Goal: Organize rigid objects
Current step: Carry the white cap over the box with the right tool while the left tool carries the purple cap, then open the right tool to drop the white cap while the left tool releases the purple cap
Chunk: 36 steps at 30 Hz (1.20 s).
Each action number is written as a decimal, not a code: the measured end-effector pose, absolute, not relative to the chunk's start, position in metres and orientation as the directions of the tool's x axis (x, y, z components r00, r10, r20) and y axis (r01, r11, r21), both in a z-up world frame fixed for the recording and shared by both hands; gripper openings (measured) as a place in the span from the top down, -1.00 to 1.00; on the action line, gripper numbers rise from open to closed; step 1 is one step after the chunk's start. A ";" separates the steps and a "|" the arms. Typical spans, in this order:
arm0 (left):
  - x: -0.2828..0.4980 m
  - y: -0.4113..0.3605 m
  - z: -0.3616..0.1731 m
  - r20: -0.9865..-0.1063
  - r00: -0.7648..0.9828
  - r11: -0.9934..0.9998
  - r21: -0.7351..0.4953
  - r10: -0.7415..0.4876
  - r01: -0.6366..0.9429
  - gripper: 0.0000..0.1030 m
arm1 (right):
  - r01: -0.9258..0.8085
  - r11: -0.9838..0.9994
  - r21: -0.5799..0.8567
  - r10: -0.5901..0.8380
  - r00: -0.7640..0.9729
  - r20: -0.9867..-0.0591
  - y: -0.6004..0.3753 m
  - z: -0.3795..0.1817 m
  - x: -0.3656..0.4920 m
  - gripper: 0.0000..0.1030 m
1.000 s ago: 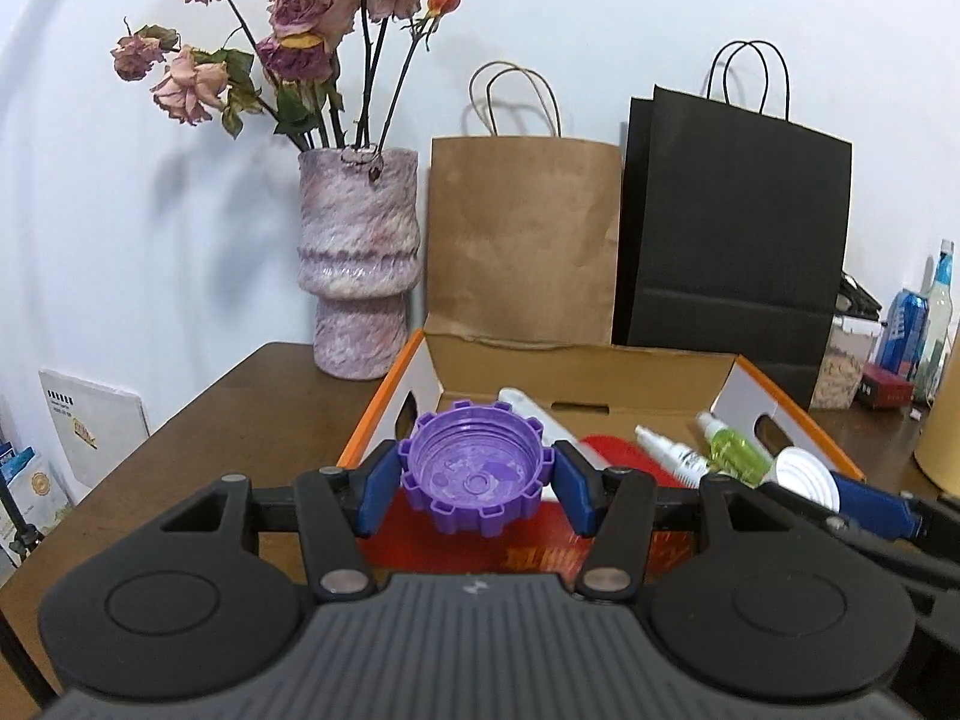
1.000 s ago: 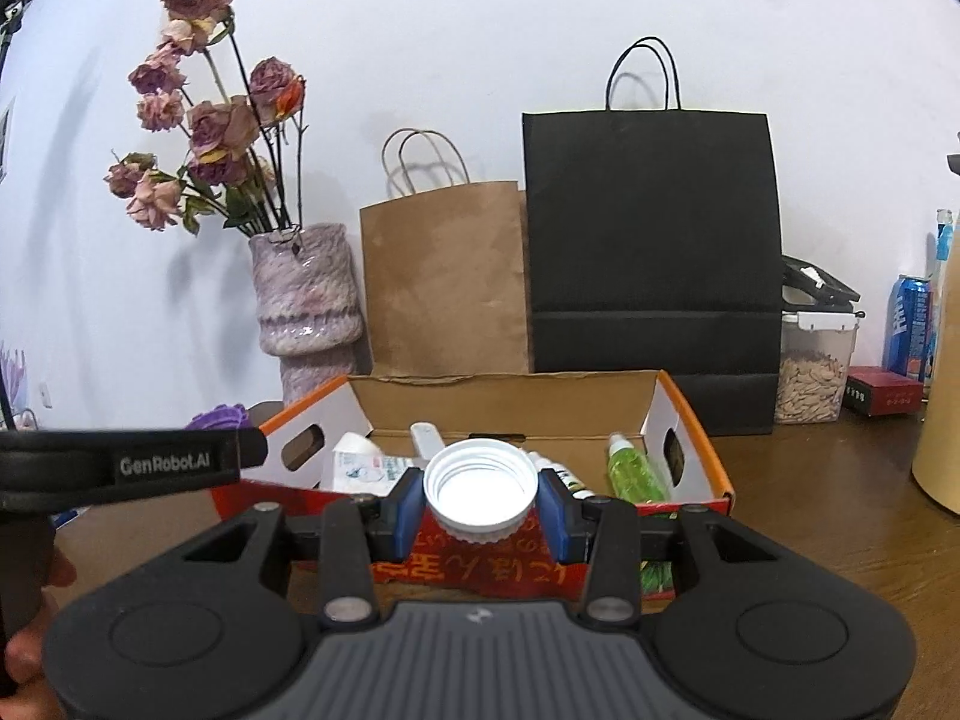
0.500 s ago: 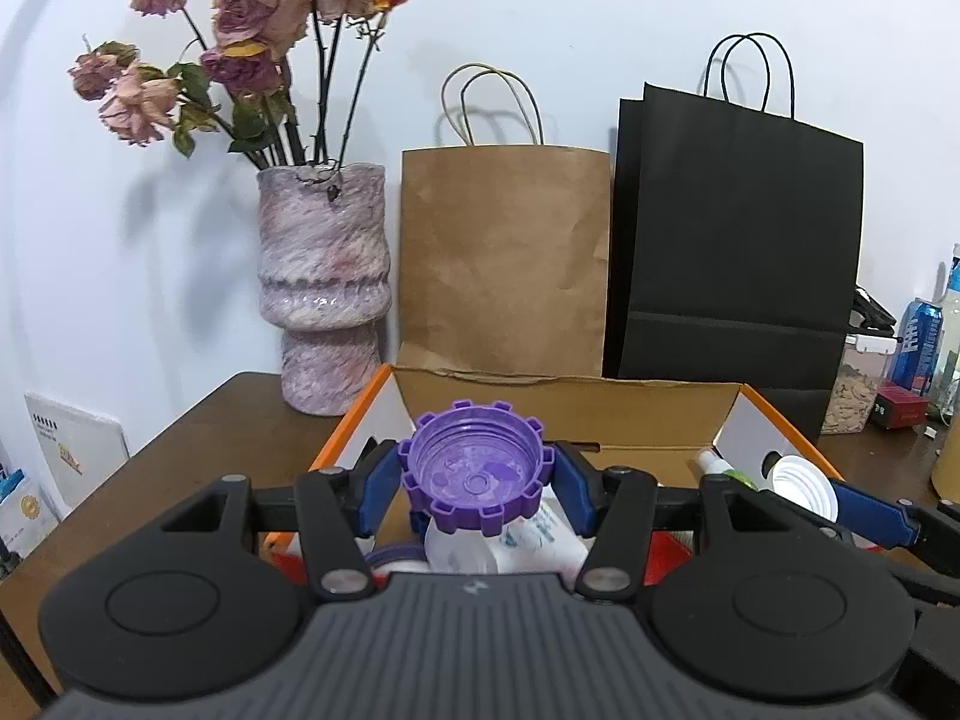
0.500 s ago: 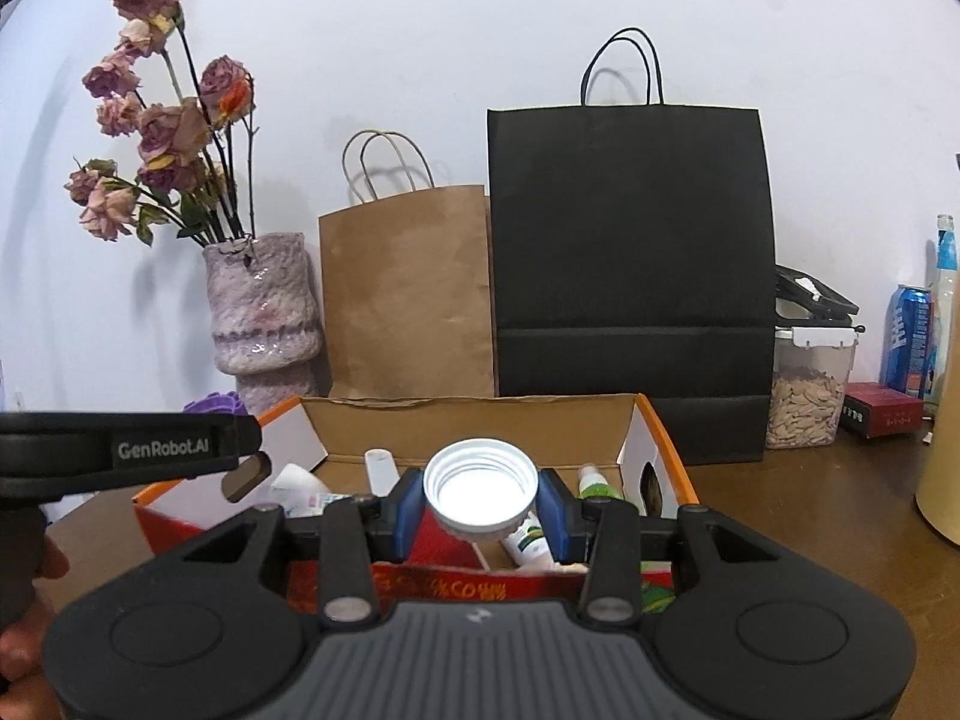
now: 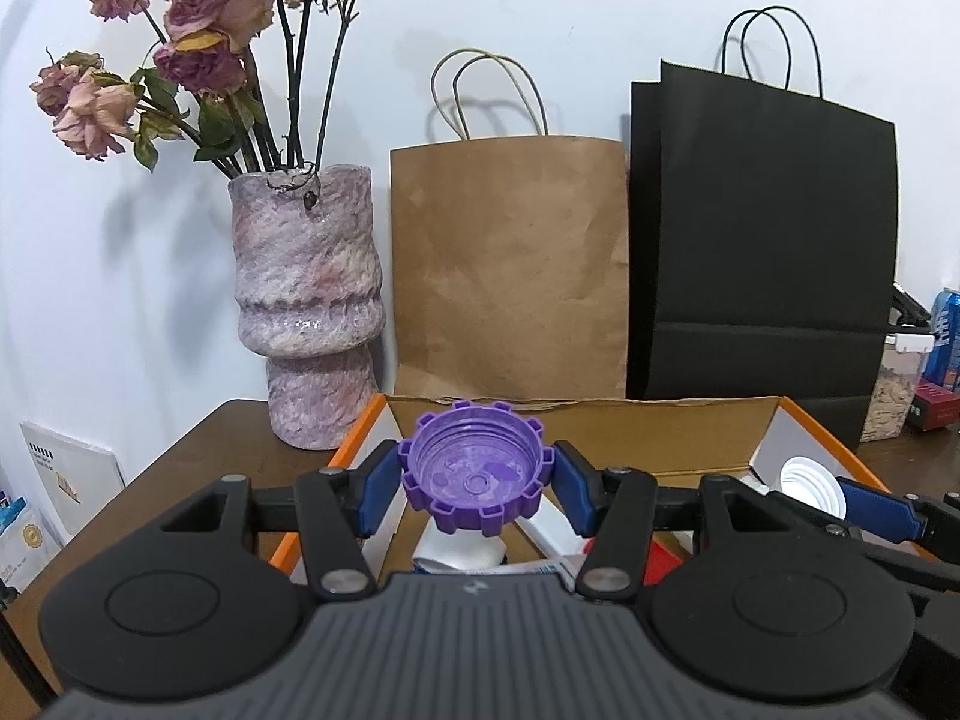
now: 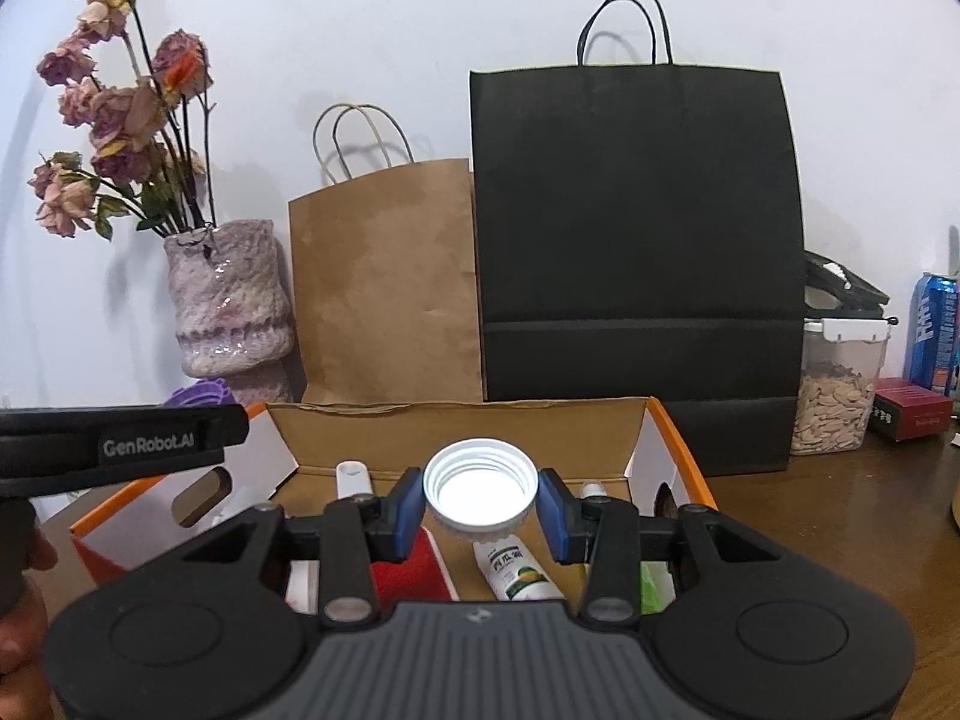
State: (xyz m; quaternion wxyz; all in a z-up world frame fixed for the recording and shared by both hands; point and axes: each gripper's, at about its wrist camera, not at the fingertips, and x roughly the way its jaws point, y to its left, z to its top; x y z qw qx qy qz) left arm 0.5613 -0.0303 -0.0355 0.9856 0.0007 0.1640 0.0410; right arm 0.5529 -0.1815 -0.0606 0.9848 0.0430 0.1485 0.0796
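Both tongs have advanced over the cardboard box on the bench. Left tongs clench the purple cap, right tongs the white cap, open sides up, likely ready for dropping inside.

Box contents mostly behind right gripper; tube label txt too small.
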 end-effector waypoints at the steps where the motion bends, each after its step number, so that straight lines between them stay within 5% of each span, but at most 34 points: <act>1: 0.564 -0.030 -0.036 -0.324 0.943 0.997 0.017 0.082 -0.081 -0.09 | -0.145 0.983 0.109 0.171 0.942 -0.289 -0.181 -0.061 0.557 0.24; 21: 0.581 -0.025 -0.042 -0.334 0.938 0.995 0.042 0.097 -0.088 -0.10 | -0.152 0.984 0.088 0.172 0.933 -0.317 -0.174 -0.066 0.579 0.23; 24: 0.579 -0.024 -0.043 -0.327 0.939 0.994 0.044 0.110 -0.101 -0.46 | -0.151 0.984 0.093 0.174 0.929 -0.327 -0.175 -0.067 0.580 0.20; 26: 0.576 -0.023 -0.043 -0.307 0.942 0.991 0.048 0.133 -0.124 -0.82 | -0.146 0.985 0.094 0.169 0.929 -0.328 -0.176 -0.068 0.579 -0.05; 30: 0.572 -0.021 -0.040 -0.288 0.948 0.991 0.040 0.137 -0.131 -1.00 | -0.124 0.987 0.100 0.149 0.941 -0.303 -0.178 -0.068 0.576 -0.86; 36: 0.575 -0.021 -0.042 -0.305 0.942 0.990 0.046 0.142 -0.135 -1.00 | -0.110 0.990 0.090 0.132 0.948 -0.288 -0.179 -0.068 0.573 -1.00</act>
